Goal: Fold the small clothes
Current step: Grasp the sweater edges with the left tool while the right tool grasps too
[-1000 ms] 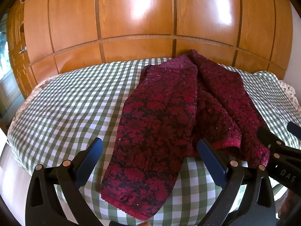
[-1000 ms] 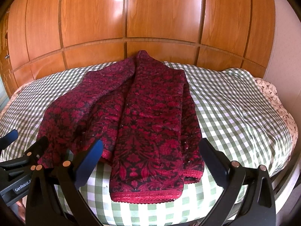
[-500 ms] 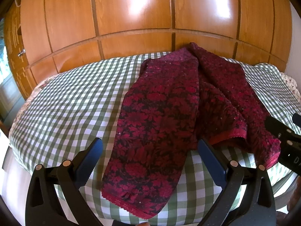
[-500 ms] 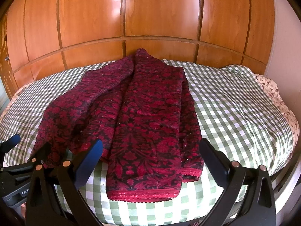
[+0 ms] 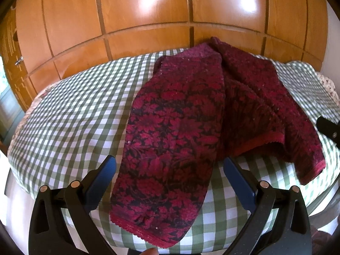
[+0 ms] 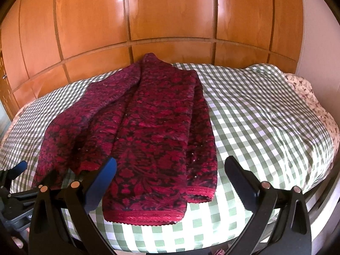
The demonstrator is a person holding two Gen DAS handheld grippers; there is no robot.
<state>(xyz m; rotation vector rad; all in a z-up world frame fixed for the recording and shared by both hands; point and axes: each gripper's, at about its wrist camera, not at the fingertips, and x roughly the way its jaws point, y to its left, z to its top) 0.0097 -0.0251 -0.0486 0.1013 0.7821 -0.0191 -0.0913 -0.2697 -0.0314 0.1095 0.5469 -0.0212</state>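
Observation:
A dark red and black floral garment (image 5: 176,131) (image 6: 153,131) lies loosely spread on a green-and-white checked bed cover (image 5: 70,114) (image 6: 255,123), with two long parts running toward the near edge and red trim at their ends. My left gripper (image 5: 167,170) is open above the near end of the left part, with nothing between its fingers. My right gripper (image 6: 170,170) is open above the near end of the right part, also holding nothing. The right gripper's black tip (image 5: 328,127) shows at the left wrist view's right edge. The left gripper's fingers (image 6: 14,172) show at the right wrist view's left edge.
A glossy wooden panelled wardrobe (image 5: 148,21) (image 6: 170,21) stands right behind the bed. A floral sheet (image 6: 314,97) peeks out at the bed's right side by a pale wall. The bed's near edge lies just beneath both grippers.
Both grippers have pulled back slightly and drifted apart; the garment sits a little farther away in both views. The cloth itself has not moved.

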